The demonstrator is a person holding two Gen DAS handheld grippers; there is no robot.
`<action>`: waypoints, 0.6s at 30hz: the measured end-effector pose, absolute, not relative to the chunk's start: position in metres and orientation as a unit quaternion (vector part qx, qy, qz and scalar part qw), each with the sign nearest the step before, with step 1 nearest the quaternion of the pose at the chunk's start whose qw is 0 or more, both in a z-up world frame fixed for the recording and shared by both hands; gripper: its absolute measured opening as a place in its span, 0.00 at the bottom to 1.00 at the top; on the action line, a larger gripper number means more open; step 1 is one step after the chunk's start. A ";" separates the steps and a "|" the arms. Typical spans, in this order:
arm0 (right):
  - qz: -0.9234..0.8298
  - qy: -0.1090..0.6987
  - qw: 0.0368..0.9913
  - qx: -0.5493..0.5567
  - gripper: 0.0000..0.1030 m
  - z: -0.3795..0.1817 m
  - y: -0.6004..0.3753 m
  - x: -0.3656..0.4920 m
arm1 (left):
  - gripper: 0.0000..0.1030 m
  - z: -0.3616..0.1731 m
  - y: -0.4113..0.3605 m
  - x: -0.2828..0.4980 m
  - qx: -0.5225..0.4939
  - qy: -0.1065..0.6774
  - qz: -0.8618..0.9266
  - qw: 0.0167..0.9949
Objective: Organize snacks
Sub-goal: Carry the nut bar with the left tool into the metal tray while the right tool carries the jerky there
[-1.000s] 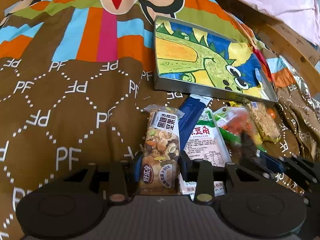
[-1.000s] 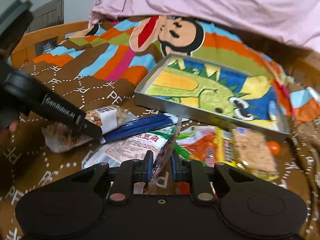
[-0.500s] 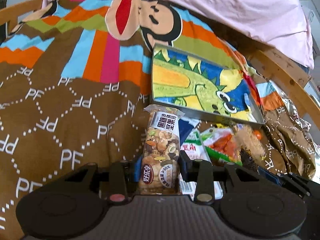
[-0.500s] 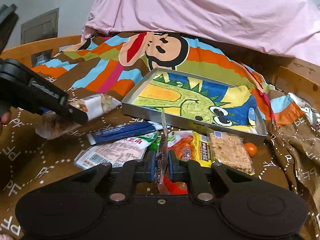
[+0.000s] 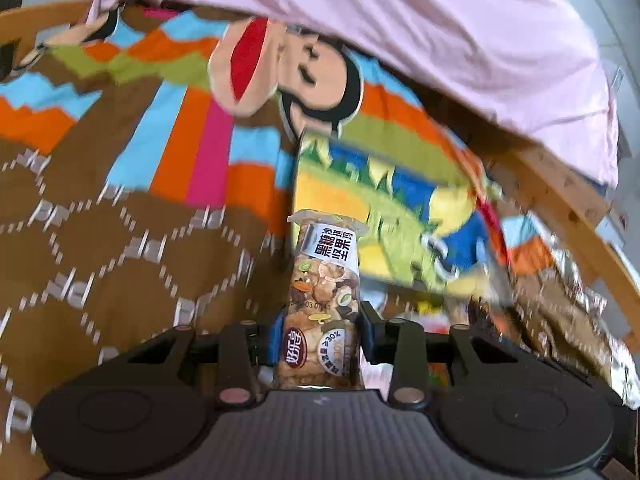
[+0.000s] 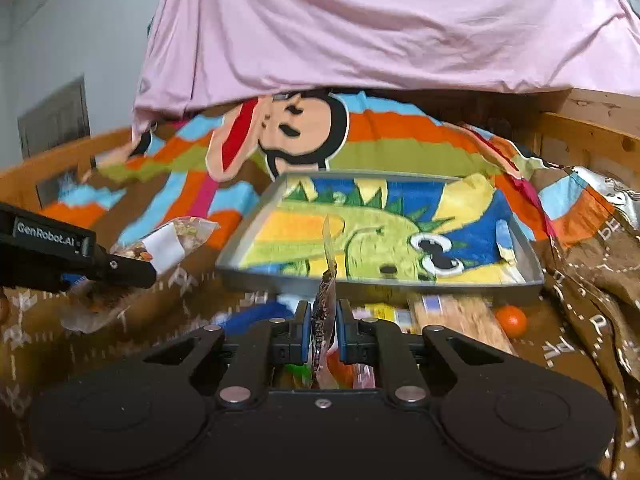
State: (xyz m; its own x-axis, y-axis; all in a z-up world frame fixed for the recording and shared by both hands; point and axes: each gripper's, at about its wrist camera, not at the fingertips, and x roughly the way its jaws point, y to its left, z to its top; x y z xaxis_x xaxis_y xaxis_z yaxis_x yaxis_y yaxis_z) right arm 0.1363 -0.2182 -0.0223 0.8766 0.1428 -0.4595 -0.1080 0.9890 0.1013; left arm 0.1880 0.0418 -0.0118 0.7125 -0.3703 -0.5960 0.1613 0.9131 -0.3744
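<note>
Nothing sits in the shallow grey metal tray with the dinosaur picture [image 6: 524, 254] yet. The left gripper [image 5: 320, 334] has its jaws pinching a clear-wrapped nut bar [image 5: 324, 292] held up near the tray; the right gripper [image 6: 323, 330] pinches a thin snack packet [image 6: 326, 300] edge-on. Other snacks [image 6: 452, 312] lie on the bed before the tray.

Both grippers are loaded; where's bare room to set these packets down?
The grey metal tray with the dinosaur-print liner holds nothing across its whole floor. The brown patterned blanket left of the tray is bare too. It is crowded along the tray's near edge: loose wrappers and a small orange ball.
</note>
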 end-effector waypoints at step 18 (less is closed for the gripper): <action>0.077 0.204 0.964 0.153 0.13 -0.017 -0.233 0.290 | 0.39 -0.029 0.004 0.296 -0.137 0.282 -0.169 0.934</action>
